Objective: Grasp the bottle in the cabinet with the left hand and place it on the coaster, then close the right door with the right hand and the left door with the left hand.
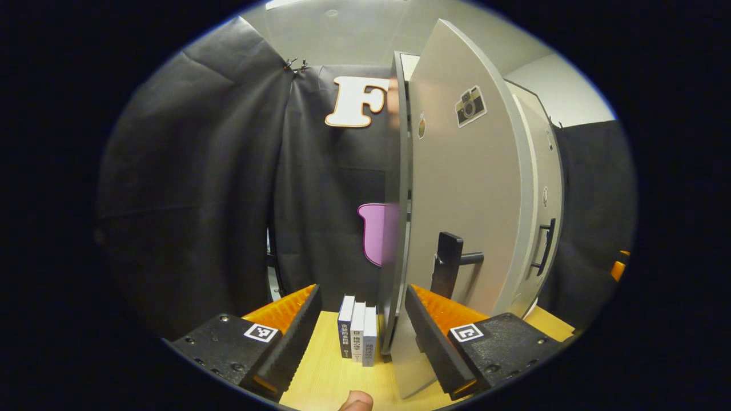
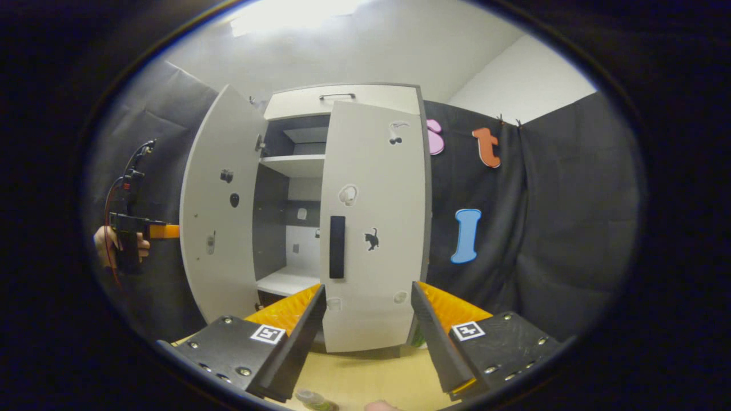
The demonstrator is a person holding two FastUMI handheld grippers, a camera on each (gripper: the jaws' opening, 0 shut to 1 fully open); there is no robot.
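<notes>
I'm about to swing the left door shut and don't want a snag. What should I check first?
1. Right white cabinet door shut: ok.
2. Left white cabinet door shut: not ok, it stands open.
3. Left gripper jaws open, with the door's edge between them: ok.
4. Cabinet opening free of protruding things: ok.
5. Green bottle on coaster: cannot tell, barely visible at the bottom of the right gripper view.

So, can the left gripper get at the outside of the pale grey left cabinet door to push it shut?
Probably yes: the left gripper hangs open beside the left cabinet door, the door's edge between its fingers and nothing blocking.
</notes>
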